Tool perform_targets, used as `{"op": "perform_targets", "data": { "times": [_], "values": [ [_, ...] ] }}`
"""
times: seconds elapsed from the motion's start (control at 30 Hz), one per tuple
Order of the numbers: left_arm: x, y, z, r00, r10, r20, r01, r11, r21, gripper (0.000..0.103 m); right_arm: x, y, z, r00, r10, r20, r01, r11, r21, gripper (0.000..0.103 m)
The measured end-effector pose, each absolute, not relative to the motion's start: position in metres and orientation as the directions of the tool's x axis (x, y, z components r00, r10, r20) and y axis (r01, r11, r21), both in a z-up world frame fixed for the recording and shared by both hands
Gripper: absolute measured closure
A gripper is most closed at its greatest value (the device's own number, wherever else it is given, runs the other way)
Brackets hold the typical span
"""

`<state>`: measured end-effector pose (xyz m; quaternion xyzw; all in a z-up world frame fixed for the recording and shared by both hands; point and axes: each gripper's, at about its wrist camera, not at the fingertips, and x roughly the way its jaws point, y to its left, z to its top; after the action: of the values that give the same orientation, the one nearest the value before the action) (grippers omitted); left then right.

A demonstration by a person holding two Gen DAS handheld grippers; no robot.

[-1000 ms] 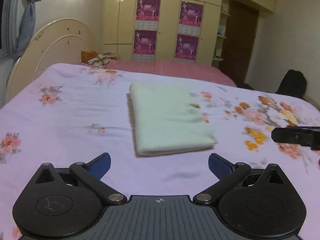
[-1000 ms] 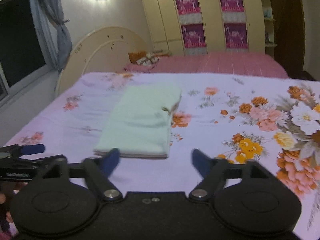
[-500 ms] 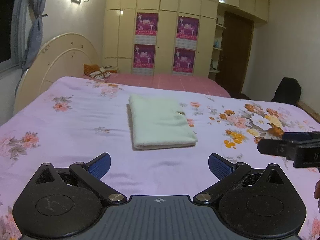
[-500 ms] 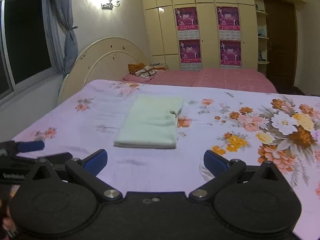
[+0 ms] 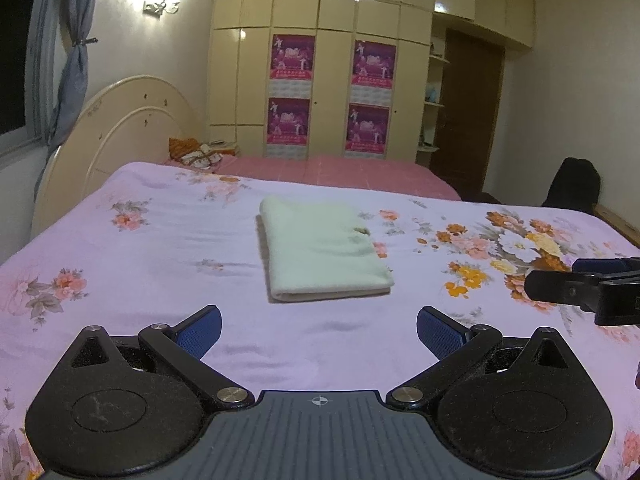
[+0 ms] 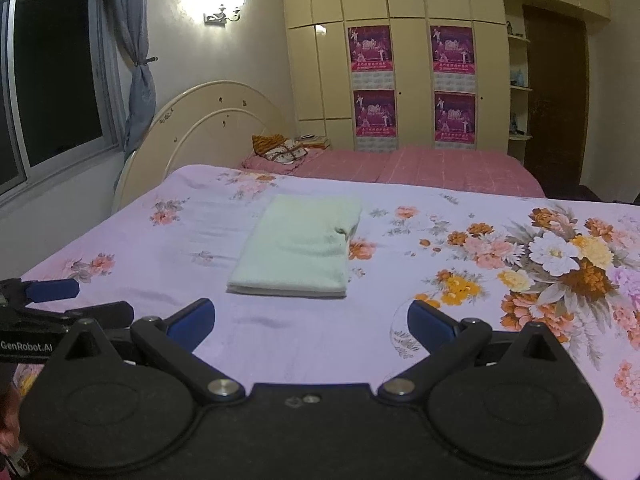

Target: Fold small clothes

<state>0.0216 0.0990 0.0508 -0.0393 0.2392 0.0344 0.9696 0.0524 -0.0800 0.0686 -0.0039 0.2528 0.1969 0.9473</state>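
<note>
A pale green cloth (image 5: 322, 254) lies folded into a flat rectangle on the bed, also in the right wrist view (image 6: 298, 248). My left gripper (image 5: 319, 330) is open and empty, held back from the cloth's near edge. My right gripper (image 6: 311, 322) is open and empty too, near the same edge. Each gripper shows at the side of the other's view: the right one (image 5: 584, 290) and the left one (image 6: 52, 300).
The bed has a lilac floral sheet (image 5: 140, 264) with a pink cover (image 5: 340, 168) at the far end and a cream headboard (image 5: 120, 132) at left. Pillows (image 6: 280, 148) lie by the headboard. Wardrobes (image 5: 332, 80) and a dark chair (image 5: 576, 182) stand beyond.
Both grippers have drawn back and risen from the folded cloth, so it looks smaller and farther. The cloth has not moved. Both grippers stayed open.
</note>
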Motion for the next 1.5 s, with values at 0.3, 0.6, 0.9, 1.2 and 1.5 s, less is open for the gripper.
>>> {"op": "perform_targets", "data": {
  "times": [0.3, 0.6, 0.9, 1.2, 1.5],
  "values": [
    [0.021, 0.100, 0.055, 0.886, 0.049, -0.461, -0.086, 0.995, -0.060, 0.000, 0.051, -0.076, 0.064, 0.792, 0.369, -0.487, -0.370, 0.924, 0.097, 0.001],
    [0.024, 0.101, 0.054, 0.885, 0.047, -0.463, -0.083, 0.995, -0.057, 0.000, 0.052, -0.072, 0.064, 0.795, 0.369, -0.481, -0.376, 0.923, 0.086, 0.001],
    [0.025, 0.099, 0.054, 0.889, 0.045, -0.456, -0.075, 0.996, -0.049, 0.000, 0.054, -0.073, 0.064, 0.797, 0.362, -0.484, -0.365, 0.926, 0.093, 0.001],
    [0.027, 0.100, 0.054, 0.891, 0.047, -0.452, -0.077, 0.996, -0.046, 0.000, 0.054, -0.072, 0.064, 0.797, 0.362, -0.484, -0.365, 0.926, 0.092, 0.001],
    [0.028, 0.104, 0.057, 0.895, 0.046, -0.444, -0.071, 0.997, -0.041, 0.000, 0.058, -0.067, 0.065, 0.794, 0.366, -0.485, -0.375, 0.923, 0.084, 0.001]
  ]
}}
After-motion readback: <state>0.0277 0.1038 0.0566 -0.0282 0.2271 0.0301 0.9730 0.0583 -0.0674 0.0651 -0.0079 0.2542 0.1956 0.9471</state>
